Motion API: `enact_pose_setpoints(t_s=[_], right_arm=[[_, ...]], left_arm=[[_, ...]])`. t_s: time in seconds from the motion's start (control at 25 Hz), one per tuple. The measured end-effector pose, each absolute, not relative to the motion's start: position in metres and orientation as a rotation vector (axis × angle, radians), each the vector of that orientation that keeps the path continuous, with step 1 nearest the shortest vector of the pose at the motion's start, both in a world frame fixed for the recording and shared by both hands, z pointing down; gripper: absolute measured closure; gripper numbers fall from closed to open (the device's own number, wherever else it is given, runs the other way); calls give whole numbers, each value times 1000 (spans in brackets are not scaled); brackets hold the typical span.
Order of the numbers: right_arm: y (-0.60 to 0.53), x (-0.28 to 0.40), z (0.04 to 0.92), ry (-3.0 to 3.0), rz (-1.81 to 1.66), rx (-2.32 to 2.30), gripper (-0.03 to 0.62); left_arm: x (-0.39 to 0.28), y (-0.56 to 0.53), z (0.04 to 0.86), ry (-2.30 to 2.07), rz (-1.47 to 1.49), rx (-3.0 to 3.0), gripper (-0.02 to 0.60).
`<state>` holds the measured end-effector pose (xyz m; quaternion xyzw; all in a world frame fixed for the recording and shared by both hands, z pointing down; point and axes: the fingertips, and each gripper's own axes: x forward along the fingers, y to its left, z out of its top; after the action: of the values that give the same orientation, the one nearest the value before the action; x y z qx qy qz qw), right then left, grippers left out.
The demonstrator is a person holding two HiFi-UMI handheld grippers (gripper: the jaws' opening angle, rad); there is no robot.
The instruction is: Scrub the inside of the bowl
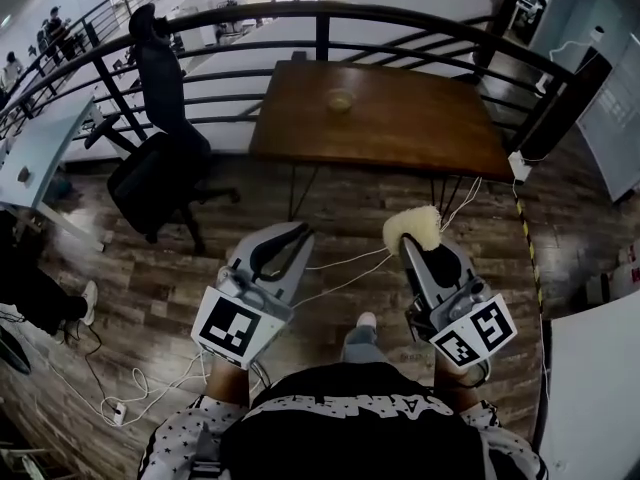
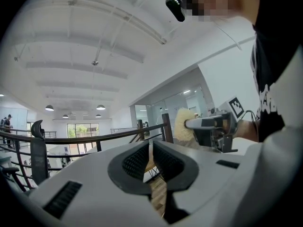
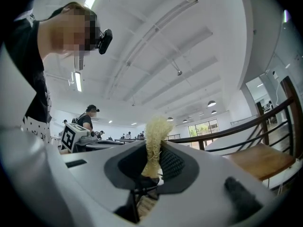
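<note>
A small bowl (image 1: 340, 99) sits on the brown wooden table (image 1: 400, 128) far ahead of me. My right gripper (image 1: 410, 236) is shut on a fluffy cream scrubber (image 1: 412, 228), whose tuft (image 3: 155, 136) stands up between the jaws in the right gripper view. My left gripper (image 1: 300, 234) is held low over the floor, its jaws nearly together with nothing between them. The left gripper view shows the right gripper (image 2: 208, 126) with the scrubber (image 2: 182, 126) at its right. Both grippers are well short of the table.
A black office chair (image 1: 160, 158) stands left of the table. A dark metal railing (image 1: 300, 18) runs behind it. White cables (image 1: 340, 268) trail over the wooden floor. A white desk (image 1: 40, 148) stands at the far left, another white surface (image 1: 600, 388) at the right.
</note>
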<state>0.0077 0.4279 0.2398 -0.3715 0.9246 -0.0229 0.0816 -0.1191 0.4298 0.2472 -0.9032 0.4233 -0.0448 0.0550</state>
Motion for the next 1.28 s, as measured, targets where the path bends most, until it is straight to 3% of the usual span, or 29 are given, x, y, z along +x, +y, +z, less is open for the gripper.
enact_pose_setpoints(t_s=[0.8,1.28], right_arm=[[280,105,252,2808,-124,-1000,531],[238,112,242,2812,-148,-934,531]], left_arm=[[-30,294,252,1431,-167,-2715,563],[-29,261,240,1528,-190,-2693,563]])
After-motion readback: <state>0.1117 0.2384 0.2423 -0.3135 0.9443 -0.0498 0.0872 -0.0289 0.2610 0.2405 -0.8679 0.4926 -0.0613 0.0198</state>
